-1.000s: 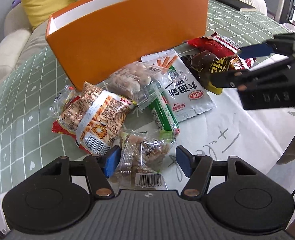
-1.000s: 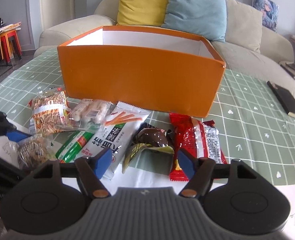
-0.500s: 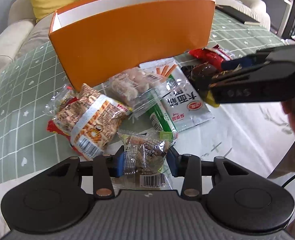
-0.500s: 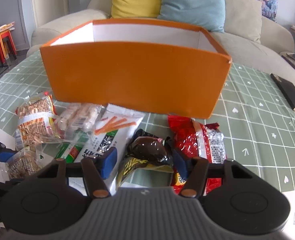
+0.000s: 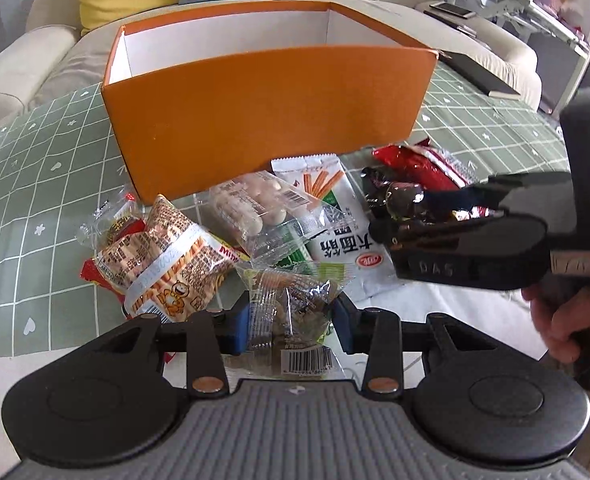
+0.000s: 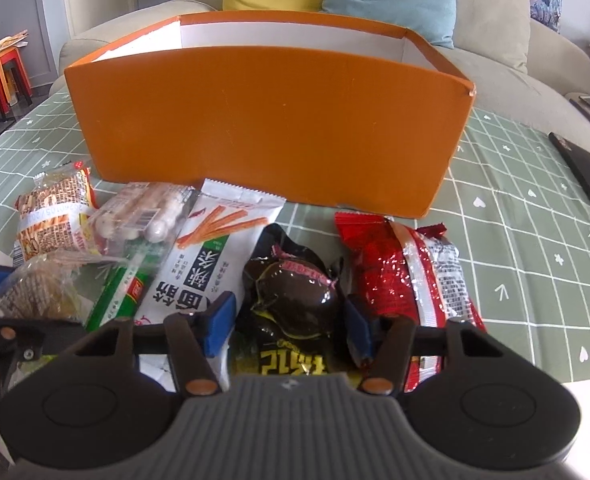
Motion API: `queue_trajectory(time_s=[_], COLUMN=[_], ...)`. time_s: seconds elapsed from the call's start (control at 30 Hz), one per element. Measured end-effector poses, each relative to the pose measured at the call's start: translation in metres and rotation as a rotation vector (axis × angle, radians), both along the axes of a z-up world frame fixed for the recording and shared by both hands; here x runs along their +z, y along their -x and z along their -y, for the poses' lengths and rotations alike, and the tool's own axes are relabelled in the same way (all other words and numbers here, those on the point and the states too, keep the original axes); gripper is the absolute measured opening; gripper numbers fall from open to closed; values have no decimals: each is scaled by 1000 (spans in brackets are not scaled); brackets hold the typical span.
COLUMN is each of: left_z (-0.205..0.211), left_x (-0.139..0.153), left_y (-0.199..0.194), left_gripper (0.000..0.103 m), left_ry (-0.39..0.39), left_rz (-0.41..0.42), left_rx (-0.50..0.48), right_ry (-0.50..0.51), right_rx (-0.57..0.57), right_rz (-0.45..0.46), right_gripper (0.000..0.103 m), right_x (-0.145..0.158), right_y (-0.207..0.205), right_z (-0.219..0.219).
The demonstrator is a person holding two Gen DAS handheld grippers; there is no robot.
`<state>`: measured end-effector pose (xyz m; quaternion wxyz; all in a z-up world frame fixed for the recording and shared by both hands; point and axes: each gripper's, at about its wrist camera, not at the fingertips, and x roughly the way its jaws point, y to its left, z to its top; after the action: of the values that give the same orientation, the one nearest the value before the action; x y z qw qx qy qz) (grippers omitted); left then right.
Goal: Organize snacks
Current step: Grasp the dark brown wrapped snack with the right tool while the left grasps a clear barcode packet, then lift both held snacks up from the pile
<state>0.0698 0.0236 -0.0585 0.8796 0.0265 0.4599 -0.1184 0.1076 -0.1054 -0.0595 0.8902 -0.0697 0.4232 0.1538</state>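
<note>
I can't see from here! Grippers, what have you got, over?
Left gripper shut on clear packet. Right gripper just closing around dark packet, pads at its sides. Orange box open, nothing blocking it.

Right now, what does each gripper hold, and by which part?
Left gripper: clear snack bag, pinched across its middle. Right gripper, jaws just closing: dark packet between the pads by its middle; contact unclear.
</note>
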Motion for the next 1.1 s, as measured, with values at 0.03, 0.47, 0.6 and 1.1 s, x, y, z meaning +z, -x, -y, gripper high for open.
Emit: queue_trajectory(time_s=[0.03,0.47,0.6,1.1], left_z=[0,-3,-4,-9], left_x=[0,8,13,40], left_y=[-1,-8,-7,-4], left_gripper=[46,45,45,45], left_ry=[3,37,42,92], left_rz=[-1,3,12,61], left_rx=[2,38,46,79], right_ry=[-3,-13,-14,-72], right_rx=[1,17,27,69], right_rz=[-1,27,54,120], right_gripper=[52,40,40,40], right_x=[0,13,23,65], right_y=[0,15,21,37], right_z=[0,-2,-1,2])
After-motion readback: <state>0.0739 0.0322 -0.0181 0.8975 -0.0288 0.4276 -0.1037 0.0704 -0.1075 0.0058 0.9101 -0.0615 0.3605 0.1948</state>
